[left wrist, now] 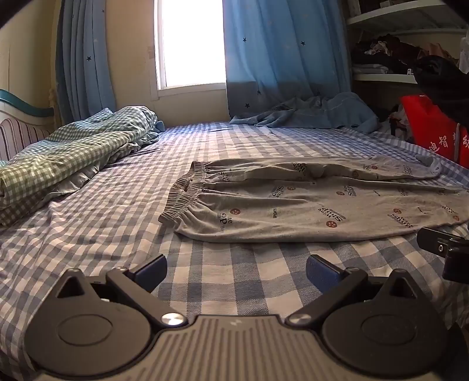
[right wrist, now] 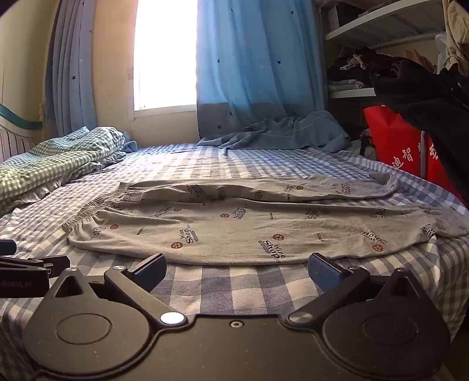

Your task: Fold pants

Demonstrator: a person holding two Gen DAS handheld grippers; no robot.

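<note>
Nearest the lens, the left gripper [left wrist: 236, 268] is seen with its fingers [left wrist: 152, 268] spread wide and nothing between them, only the checked bedsheet [left wrist: 117, 222] below. The right gripper [right wrist: 236, 267] is likewise held with its fingers [right wrist: 324, 268] spread wide and empty, just short of the near edge of the pants [right wrist: 234, 228]. In the left wrist view part of the right gripper is glimpsed at the right edge; in the right wrist view part of the left gripper is glimpsed at the left edge.

The grey printed pants are laid flat across the bed, lengthwise from side to side, with the gathered waistband [right wrist: 88, 212] to the left and the leg ends to the right. One leg is seen lying beyond the other, the far one partly rumpled. Neither gripper is touching the cloth.

Further out, a crumpled green checked blanket [left wrist: 73, 152] is heaped at the left of the bed, and a blue cloth [left wrist: 307, 112] is bunched at the far edge under the blue curtain [left wrist: 278, 58]. A bright window [left wrist: 190, 44] is seen between the curtains. At the right, a red bag [right wrist: 404, 149] and shelves [right wrist: 381, 26] piled with clothes are visible
</note>
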